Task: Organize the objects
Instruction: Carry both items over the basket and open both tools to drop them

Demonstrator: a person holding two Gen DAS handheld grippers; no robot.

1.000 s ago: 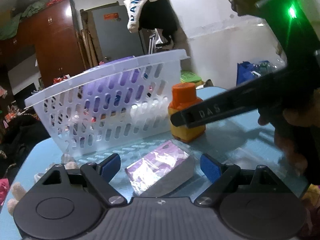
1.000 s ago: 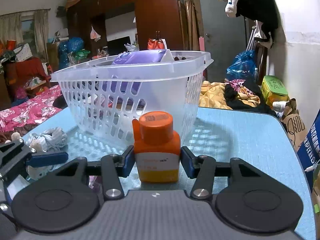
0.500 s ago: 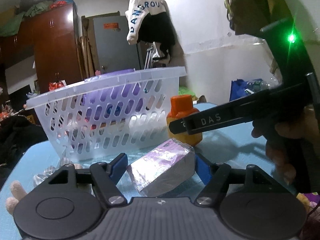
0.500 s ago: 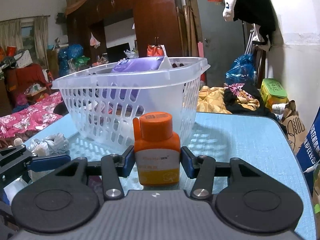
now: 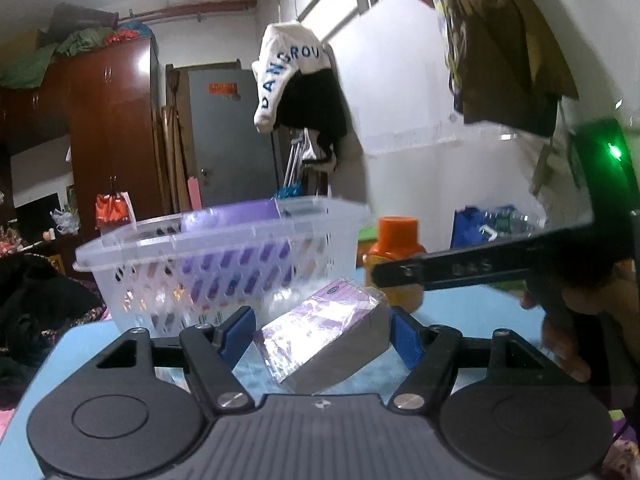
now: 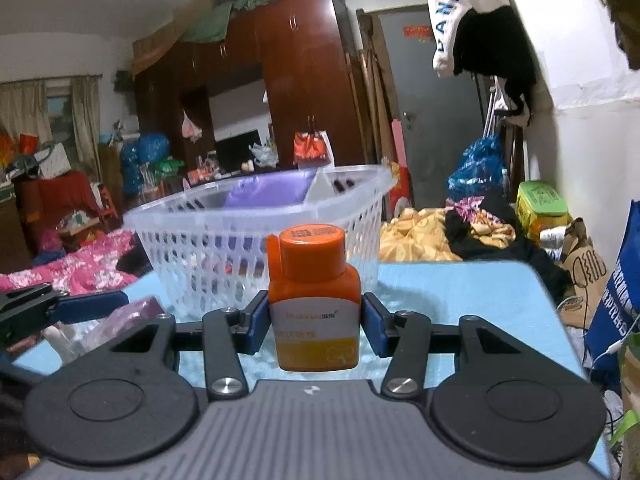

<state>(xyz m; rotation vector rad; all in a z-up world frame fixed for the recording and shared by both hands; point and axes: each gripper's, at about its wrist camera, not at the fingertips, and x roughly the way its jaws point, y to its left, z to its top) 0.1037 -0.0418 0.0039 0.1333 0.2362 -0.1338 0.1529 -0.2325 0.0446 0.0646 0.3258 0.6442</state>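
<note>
Left wrist only – gripping hand.

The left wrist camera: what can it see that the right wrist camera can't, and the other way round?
Only the left wrist view shows the right hand gripping its tool and the shiny purple packet whole between the left gripper.

Only the right wrist view shows the orange bottle's label up close in the right gripper, plus the green box.

Both show the white basket, orange bottle and blue table.

Orange-capped bottle — purple foil packet — translucent white basket, blue table
</note>
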